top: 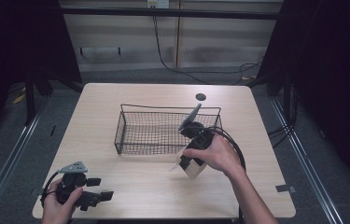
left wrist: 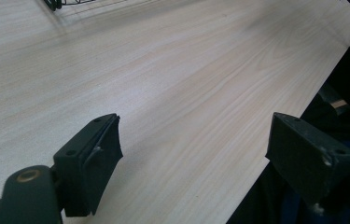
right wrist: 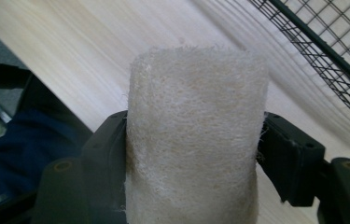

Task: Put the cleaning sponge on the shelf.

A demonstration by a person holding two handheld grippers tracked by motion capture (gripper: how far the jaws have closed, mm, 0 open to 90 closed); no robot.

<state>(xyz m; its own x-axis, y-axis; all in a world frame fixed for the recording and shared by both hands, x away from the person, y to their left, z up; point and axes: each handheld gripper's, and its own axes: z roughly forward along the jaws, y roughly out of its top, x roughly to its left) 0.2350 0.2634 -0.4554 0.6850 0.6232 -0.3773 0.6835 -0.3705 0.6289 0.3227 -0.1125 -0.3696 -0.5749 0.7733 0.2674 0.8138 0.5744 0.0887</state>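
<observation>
My right gripper (top: 187, 164) is shut on a pale, fibrous loofah block (right wrist: 193, 135), its two black jaws pressing the block's sides. In the high view the loofah block (top: 192, 169) hangs just above the table, right in front of the black wire basket's (top: 163, 148) near right corner. At the table's near left corner my left gripper (top: 99, 189) rests low, pointing right. Its jaws stand wide apart in the left gripper view, where the left gripper (left wrist: 193, 154) has only bare wood between them.
The basket (right wrist: 331, 51) rim lies at the upper right of the right gripper view. A dark round hole (top: 200, 97) marks the table beyond the basket. The table's near edge (left wrist: 280, 135) runs close to my left gripper. Cables trail on the floor behind.
</observation>
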